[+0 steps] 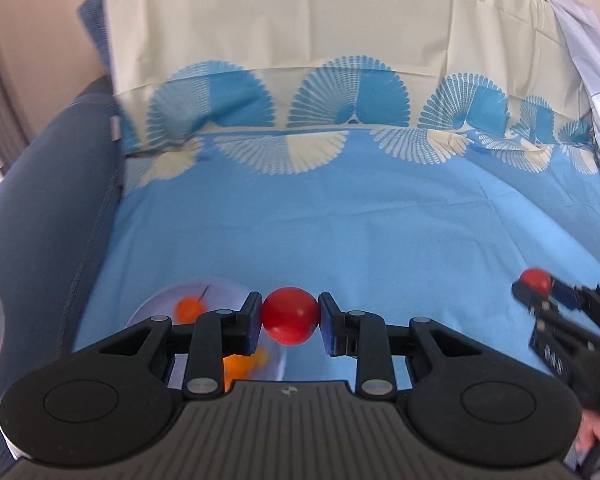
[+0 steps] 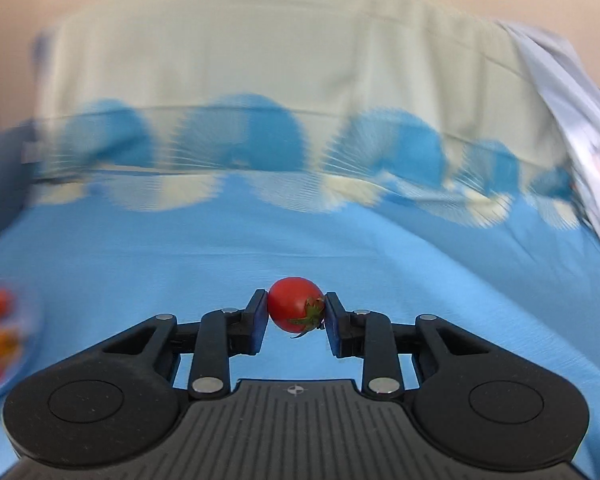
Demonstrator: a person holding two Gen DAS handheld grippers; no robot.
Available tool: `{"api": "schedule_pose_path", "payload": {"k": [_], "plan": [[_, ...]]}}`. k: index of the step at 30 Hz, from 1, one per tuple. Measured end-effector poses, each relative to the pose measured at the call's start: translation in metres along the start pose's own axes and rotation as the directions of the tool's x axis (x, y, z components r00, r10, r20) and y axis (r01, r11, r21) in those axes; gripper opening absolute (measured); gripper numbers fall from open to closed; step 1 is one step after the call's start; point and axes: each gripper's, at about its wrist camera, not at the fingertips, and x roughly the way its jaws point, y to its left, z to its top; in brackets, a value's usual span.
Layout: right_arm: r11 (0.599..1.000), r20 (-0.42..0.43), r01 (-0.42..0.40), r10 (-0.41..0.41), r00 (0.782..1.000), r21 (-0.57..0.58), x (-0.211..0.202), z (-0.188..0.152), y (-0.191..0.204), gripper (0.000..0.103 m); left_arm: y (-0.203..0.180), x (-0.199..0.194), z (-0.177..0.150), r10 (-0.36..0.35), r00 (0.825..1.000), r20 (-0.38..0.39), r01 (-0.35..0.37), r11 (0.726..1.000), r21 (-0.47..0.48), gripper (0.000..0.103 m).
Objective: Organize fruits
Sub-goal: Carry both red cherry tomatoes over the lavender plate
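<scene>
Grippers, left (image 1: 291, 322) and right (image 2: 296, 312), each clamp a tomato over the sheet (image 1: 340, 220), bowl (image 1: 156, 304) delivery seemingly next.

We look from just behind each gripper, along its fingers and slanting down at the blue bedsheet (image 1: 340, 220). Our left wrist view faces the patterned pillow (image 1: 280, 52) at twelve o'clock, with the right gripper (image 1: 540, 286) at three o'clock. Our right wrist view, blurred, faces the same pillow (image 2: 280, 60). Both views share sheet, pillow and the fruit bowl (image 2: 4, 384), at nine o'clock in the right view.
</scene>
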Motion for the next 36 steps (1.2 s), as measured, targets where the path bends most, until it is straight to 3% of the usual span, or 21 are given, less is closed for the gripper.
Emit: {"api": "schedule_pose_path", "payload": {"k": [4,9,14,21,36], "plan": [[0.989,-0.048,-0.148,0.147,0.988,-0.006,-0.063,-0.006,0.043,0.031,0.028,-0.038,-0.041,0.044,0.999,-0.015,-0.044,0.999,-0.017,0.033],[0.955,-0.074,-0.295,0.293,0.953,-0.010,-0.118,-0.006,0.092,0.031,0.064,-0.079,-0.087,0.095,0.995,-0.017,-0.096,0.994,-0.060,0.033],[0.926,-0.073,-0.373,0.369,0.926,-0.053,-0.160,-0.005,0.129,0.032,0.087,-0.115,-0.122,0.119,0.993,-0.001,-0.119,0.987,-0.104,0.033],[0.904,-0.051,-0.390,0.387,0.921,-0.178,-0.200,-0.013,0.161,0.032,0.102,-0.144,-0.151,0.094,0.995,0.024,-0.089,0.983,-0.162,0.033],[0.898,-0.013,-0.380,0.387,0.922,-0.221,-0.214,-0.012,0.165,0.032,0.101,-0.158,-0.153,0.093,0.994,0.060,-0.081,0.982,-0.172,0.034]]}}
